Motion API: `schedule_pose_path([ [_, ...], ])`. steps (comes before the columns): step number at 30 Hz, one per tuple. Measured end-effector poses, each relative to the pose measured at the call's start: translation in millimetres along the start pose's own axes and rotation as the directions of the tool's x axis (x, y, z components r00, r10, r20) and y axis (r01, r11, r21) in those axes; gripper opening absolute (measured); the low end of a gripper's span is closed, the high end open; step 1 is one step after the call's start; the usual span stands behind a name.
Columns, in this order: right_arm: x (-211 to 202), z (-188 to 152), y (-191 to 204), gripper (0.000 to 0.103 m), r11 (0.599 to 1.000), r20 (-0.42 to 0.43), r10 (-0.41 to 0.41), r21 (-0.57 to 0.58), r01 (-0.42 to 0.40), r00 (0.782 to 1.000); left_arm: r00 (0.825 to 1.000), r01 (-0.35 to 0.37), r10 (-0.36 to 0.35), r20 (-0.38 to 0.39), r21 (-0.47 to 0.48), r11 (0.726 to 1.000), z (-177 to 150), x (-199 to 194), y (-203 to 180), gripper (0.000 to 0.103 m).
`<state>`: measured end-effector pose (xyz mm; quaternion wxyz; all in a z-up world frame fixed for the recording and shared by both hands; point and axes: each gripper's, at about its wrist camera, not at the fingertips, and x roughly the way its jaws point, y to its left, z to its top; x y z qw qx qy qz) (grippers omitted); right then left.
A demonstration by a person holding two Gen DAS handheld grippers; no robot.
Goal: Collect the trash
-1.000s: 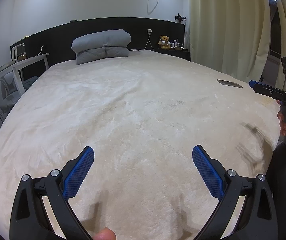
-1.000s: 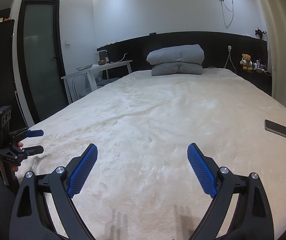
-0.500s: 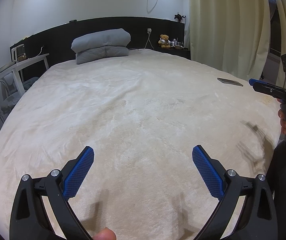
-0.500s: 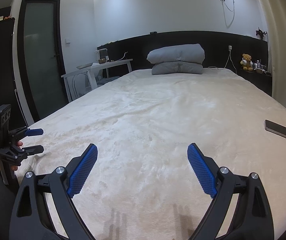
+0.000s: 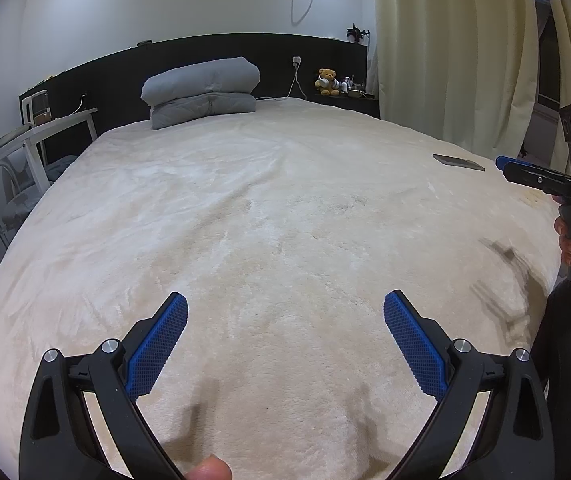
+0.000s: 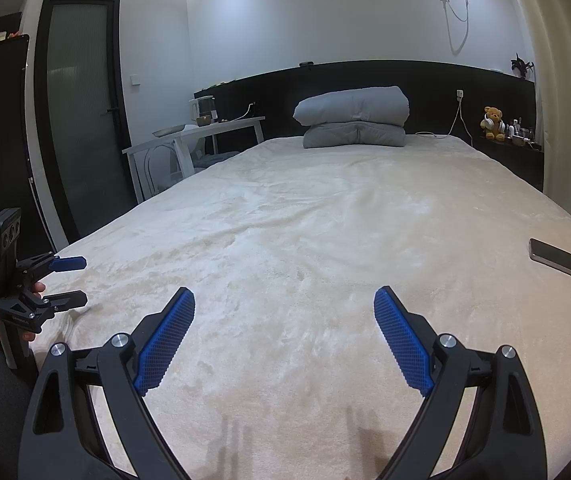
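Observation:
No trash shows in either view. My left gripper (image 5: 285, 304) is open and empty, held low over the near end of a wide bed with a cream fleece cover (image 5: 269, 208). My right gripper (image 6: 285, 298) is also open and empty over the same near end (image 6: 325, 220). Each gripper shows in the other's view: the right one at the right edge (image 5: 505, 166), the left one at the left edge (image 6: 75, 280). A dark phone (image 6: 560, 261) lies flat on the cover ahead and to the right of my right gripper; it also shows in the left wrist view (image 5: 458, 161).
A folded grey duvet (image 6: 352, 122) lies at the head by a black headboard (image 6: 437, 80). A teddy bear (image 6: 493, 123) sits on the right ledge. A white table (image 6: 201, 134) and dark door (image 6: 79, 112) stand left. Cream curtains (image 5: 453, 56) hang right.

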<state>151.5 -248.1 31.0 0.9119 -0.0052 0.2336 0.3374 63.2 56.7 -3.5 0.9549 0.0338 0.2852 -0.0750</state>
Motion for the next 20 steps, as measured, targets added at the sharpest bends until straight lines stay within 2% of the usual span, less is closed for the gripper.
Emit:
schedule_pose_path([
  [14, 0.2, 0.2, 0.3, 0.090, 1.000, -0.003, 0.002, 0.000, -0.002, 1.000, 1.000, -0.007, 0.007, -0.006, 0.002, 1.000, 1.2, 3.4, -1.9, 0.097],
  [20, 2.5, -3.3, 1.3, 0.090, 1.000, -0.006, 0.002, -0.004, -0.002, 1.000, 0.999, -0.037, 0.037, -0.006, -0.027, 0.999, 2.0, 2.8, 3.5, 0.097],
])
